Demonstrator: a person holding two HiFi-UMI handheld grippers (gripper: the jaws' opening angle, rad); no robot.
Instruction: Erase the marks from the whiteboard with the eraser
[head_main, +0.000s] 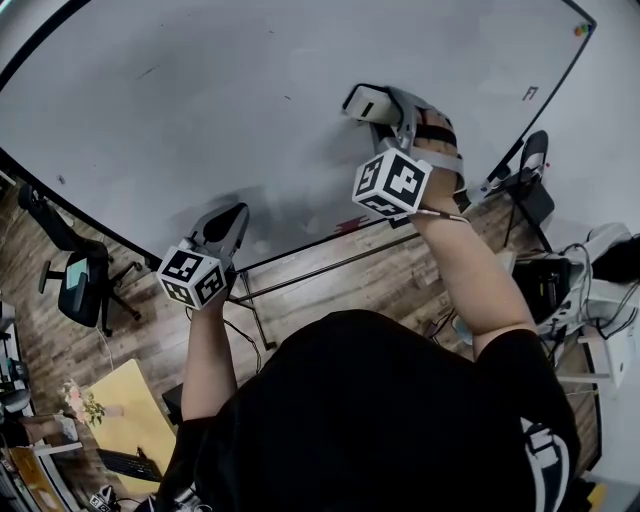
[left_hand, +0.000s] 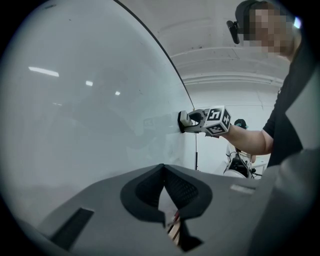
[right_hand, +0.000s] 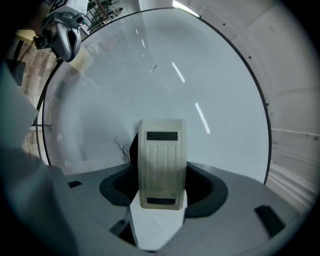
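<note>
The big whiteboard fills the upper head view. A cream eraser is pressed flat against it, with my right gripper shut on it. In the right gripper view the eraser stands upright between the jaws, and a small black scribble shows just left of it. A few faint dark specks dot the board elsewhere. My left gripper is held near the board's lower edge, shut and holding nothing. The left gripper view shows the right gripper and the eraser touching the board.
The board's black frame and a metal stand bar run below the grippers. Black office chairs stand at the left and right. A yellow table is at lower left, and cables and equipment at the right.
</note>
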